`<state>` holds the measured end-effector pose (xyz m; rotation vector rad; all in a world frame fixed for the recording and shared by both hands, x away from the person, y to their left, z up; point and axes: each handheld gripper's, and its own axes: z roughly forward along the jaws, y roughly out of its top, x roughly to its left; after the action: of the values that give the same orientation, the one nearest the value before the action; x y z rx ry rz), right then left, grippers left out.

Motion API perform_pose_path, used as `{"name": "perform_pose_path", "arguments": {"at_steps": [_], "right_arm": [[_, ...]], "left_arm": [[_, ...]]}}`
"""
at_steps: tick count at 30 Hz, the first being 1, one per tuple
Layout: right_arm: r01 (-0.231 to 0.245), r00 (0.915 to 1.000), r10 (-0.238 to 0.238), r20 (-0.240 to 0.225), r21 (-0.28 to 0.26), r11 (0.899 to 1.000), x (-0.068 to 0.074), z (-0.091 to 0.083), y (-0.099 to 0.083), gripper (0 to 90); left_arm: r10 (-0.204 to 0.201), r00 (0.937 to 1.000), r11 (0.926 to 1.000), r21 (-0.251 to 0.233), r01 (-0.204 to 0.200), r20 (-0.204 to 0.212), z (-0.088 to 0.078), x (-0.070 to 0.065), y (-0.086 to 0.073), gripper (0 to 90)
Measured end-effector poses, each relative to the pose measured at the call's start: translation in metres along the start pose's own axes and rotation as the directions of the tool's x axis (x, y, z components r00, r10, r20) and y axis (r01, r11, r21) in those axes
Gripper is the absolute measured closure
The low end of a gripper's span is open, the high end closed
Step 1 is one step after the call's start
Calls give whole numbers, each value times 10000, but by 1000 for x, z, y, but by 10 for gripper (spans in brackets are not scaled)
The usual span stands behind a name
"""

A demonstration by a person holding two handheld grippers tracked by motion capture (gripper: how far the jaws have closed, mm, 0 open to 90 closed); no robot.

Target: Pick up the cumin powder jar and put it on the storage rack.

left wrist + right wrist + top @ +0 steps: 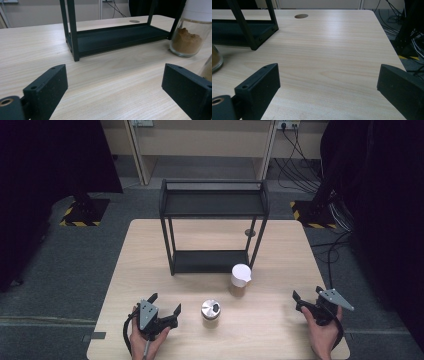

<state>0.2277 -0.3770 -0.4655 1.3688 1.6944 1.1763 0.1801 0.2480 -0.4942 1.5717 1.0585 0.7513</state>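
Observation:
A glass jar [240, 279] with a white lid and brown powder stands on the wooden table [280, 245], just in front of the black two-tier rack [212, 205]. A shorter jar [211, 309] with a silver lid stands nearer the front. My left gripper [166, 303] rests at the front left, open and empty, pointing toward the silver-lidded jar. In the left gripper view the jaws [113, 80] stand wide apart; the powder jar [188, 37] is ahead on the right. My right gripper [306, 293] is open and empty at the front right, over bare wood [328, 82].
The rack's lower shelf [117, 37] sits low on the table; its corner post [249, 27] is ahead and left of the right gripper. A round cable hole [301, 16] lies behind the rack. Cables and stand bases lie on the floor beyond the table's right edge [392, 47].

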Motion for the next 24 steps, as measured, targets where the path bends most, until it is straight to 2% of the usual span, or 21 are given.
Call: {"name": "perform_pose_path", "arguments": {"at_steps": [4,7,9,12,15,17,22,24], "right_arm": [[103,9999,-103,31,-40,9999,1,0,-1,50],[139,9999,-139,56,-27,9999,2,0,-1,50],[129,9999,-129,60,-1,9999,2,0,0,50],[69,10000,-69,49,-2,10000,2,0,0,50],[79,10000,-78,43,-41,10000,1,0,-1,50],[91,10000,-91,25,-9,10000,1,0,0,50],[81,10000,-81,6,-57,10000,1,0,-1,50],[104,9999,-104,0,-53,9999,1,0,-1,50]], "left_arm": [[-610,9967,9981,-14,612,536,1,9,-1,39],[-693,9952,9975,-85,700,696,2,12,-2,35],[-934,9909,9953,-160,954,966,5,17,-3,34],[-870,9917,9958,-206,894,951,5,16,1,33],[-791,9908,9947,-563,856,1101,2,13,7,25],[-784,9885,9935,-726,883,1295,-1,9,9,22],[-351,9842,9937,-986,528,1737,0,-6,16,14],[-223,9802,9941,-996,426,1968,2,-13,17,10]]}}
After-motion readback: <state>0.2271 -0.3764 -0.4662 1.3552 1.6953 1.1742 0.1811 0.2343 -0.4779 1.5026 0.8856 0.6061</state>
